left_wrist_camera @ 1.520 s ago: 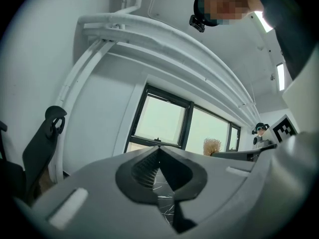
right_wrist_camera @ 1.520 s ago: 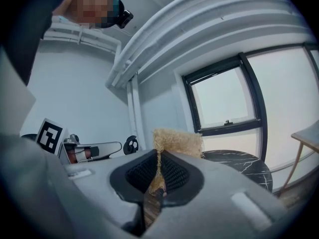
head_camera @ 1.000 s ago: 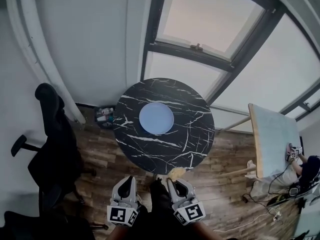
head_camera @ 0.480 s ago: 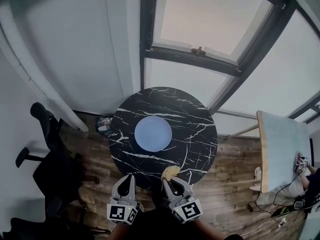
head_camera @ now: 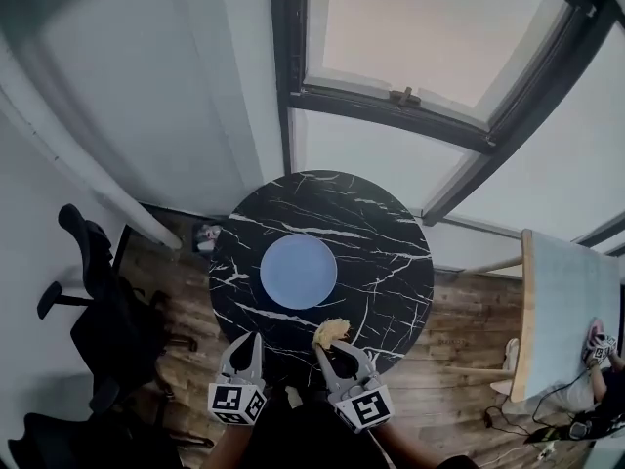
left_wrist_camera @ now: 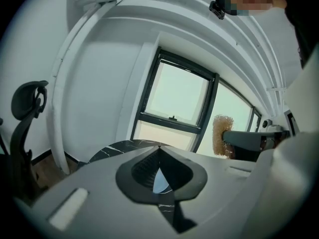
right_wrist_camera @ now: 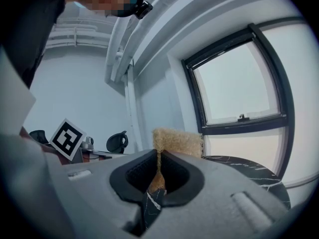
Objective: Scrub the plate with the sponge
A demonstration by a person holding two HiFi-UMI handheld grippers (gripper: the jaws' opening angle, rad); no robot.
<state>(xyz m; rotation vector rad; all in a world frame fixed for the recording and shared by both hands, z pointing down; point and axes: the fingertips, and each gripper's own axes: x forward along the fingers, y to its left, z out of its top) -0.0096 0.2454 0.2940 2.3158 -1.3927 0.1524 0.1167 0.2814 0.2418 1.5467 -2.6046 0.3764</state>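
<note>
The right gripper (head_camera: 329, 352), clamped on the sponge (head_camera: 332, 331), should lower it flat onto the plate (head_camera: 298, 272) at the middle of the table (head_camera: 391, 296), with the closed, empty left gripper (head_camera: 245, 348) ready to steady the plate.

- The left gripper (head_camera: 251, 344) is showing a pale grey, tapering plastic shell.
- The right gripper (head_camera: 326, 348) is wearing the same grey casing.
- Each is carrying a white cube (head_camera: 235, 404) printed with black square markers.
- Black ribbed pads (left_wrist_camera: 142, 169) are lining the jaws.
- Dark clothing (head_camera: 298, 433) is covering the person's body.
</note>
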